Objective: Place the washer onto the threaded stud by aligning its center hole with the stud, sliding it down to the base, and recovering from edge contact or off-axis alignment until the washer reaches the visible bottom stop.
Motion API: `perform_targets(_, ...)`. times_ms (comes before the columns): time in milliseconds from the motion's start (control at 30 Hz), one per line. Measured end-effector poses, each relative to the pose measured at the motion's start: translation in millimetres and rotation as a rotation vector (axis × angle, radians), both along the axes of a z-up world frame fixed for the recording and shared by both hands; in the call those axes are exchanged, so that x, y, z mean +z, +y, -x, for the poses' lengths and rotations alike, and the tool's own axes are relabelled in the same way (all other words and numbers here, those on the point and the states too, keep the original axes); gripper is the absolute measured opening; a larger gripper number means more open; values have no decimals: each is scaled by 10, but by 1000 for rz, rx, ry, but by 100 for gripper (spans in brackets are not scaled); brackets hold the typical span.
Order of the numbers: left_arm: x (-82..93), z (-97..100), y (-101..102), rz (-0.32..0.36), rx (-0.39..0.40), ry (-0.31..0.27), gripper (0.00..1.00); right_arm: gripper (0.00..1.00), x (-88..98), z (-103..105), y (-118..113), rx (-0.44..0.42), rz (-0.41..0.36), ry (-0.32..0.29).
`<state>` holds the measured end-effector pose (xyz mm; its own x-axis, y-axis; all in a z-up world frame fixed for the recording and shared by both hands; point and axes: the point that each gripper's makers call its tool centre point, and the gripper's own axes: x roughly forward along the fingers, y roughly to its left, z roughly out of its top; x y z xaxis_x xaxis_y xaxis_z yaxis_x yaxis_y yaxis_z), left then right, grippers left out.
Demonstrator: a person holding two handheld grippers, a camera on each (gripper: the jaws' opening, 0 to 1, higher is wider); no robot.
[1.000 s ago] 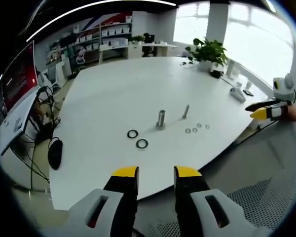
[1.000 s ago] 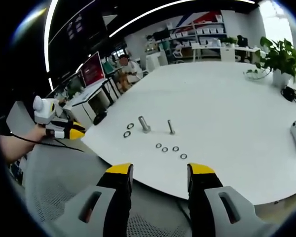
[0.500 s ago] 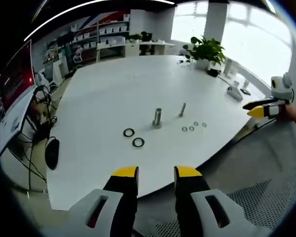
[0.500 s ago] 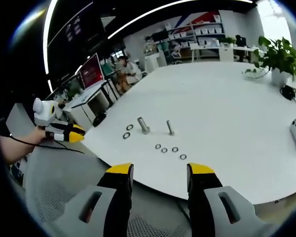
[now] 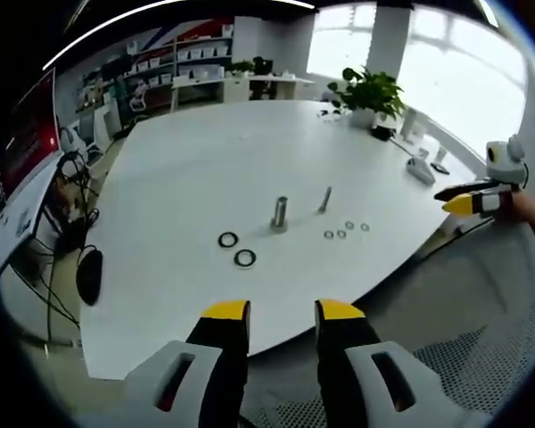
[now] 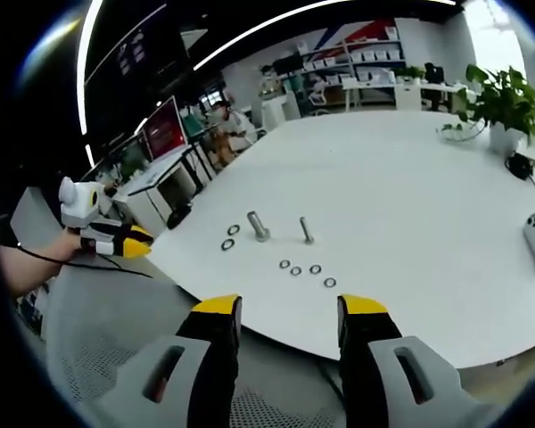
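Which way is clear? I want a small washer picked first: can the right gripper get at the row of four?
Probably yes: the right gripper is open, and nothing stands between it and the small washers; the thin stud stands beyond them.

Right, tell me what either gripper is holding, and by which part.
Nothing is held. The left gripper and right gripper are open and empty; the small metal washers lie on the white table.

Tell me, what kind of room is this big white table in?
Probably an open-plan office or lab: shelving with boxes along the back wall, a red monitor screen on a side desk, a potted plant by bright windows, around the white table.
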<state>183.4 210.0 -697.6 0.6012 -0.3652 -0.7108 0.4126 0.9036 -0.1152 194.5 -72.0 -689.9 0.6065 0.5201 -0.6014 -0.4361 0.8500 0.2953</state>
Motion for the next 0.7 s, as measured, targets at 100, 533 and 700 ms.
perform_targets(100,18,-17,-2,30,19,5,27,45,-2,-4,-2,1,-1,0)
perform_targets(533,-45,33,-47,41,-12,76,28,45,9,-6,6,5,-8,-3)
perform_targets(700,-91,79,-102,38,-43,117,30,45,11,3,19,11,-12,-2)
